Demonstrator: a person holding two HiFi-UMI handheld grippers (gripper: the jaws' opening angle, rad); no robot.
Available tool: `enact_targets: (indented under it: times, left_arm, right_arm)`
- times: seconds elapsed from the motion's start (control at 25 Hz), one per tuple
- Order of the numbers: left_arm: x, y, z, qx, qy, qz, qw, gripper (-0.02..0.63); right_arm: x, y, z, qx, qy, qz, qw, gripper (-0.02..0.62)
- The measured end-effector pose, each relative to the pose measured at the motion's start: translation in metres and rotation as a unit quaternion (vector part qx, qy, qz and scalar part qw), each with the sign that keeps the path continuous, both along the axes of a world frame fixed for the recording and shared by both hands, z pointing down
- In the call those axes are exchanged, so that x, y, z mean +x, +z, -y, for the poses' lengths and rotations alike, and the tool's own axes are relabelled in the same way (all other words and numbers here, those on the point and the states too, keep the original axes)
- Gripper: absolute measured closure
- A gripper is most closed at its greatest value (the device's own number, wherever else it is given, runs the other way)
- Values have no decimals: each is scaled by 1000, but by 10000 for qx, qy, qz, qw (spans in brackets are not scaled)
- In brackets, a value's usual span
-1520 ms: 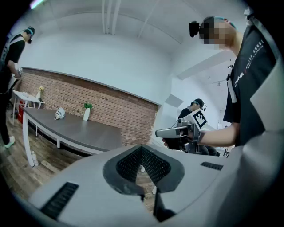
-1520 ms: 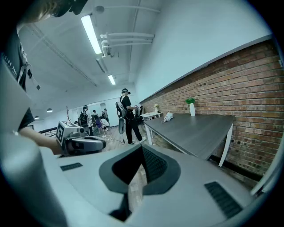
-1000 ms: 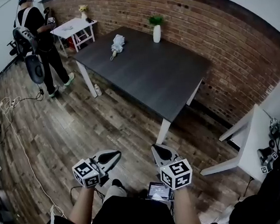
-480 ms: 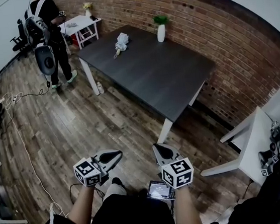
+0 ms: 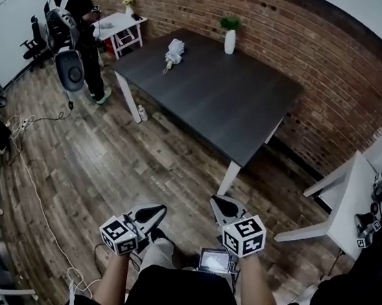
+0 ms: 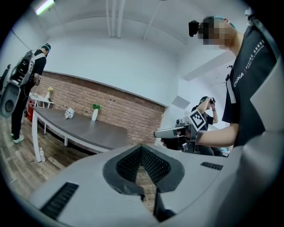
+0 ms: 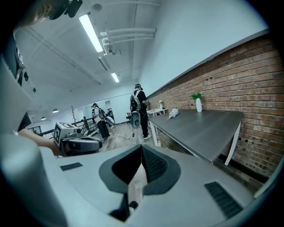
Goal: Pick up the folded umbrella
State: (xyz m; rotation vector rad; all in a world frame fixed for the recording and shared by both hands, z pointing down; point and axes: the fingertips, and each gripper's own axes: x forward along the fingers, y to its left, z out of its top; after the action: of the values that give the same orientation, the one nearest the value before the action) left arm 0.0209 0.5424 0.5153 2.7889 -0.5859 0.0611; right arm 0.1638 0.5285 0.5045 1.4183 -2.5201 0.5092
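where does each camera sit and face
Head view: on the head, steeply down at floor and dark table; forearms, left gripper and right gripper show.
Left gripper view: on that gripper, facing the table; own shut jaws, right gripper show.
Right gripper view: on that gripper, facing the table; own shut jaws, left gripper show.
Shared: all three see the folded umbrella on the table.

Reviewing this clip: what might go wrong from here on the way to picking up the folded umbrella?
The umbrella lies at the table's far end, close to where another person stands: a collision is possible.
A cable trails across the floor on the left: a trip hazard.
The left gripper and right gripper are both shut; opening late could nudge the umbrella.
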Motion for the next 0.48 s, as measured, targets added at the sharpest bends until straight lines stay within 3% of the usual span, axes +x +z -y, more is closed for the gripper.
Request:
enact_targets:
  times: [0.36, 0.48]
  left_arm:
    - [-37, 12, 58, -208, -656, -164, 9975, 603]
    - [-43, 12, 80, -233, -630, -230, 9975, 603]
  right_arm:
    - [-16, 7, 46, -154, -38, -51, 9999, 586]
    - [-19, 6, 69, -191, 33, -116, 9997, 586]
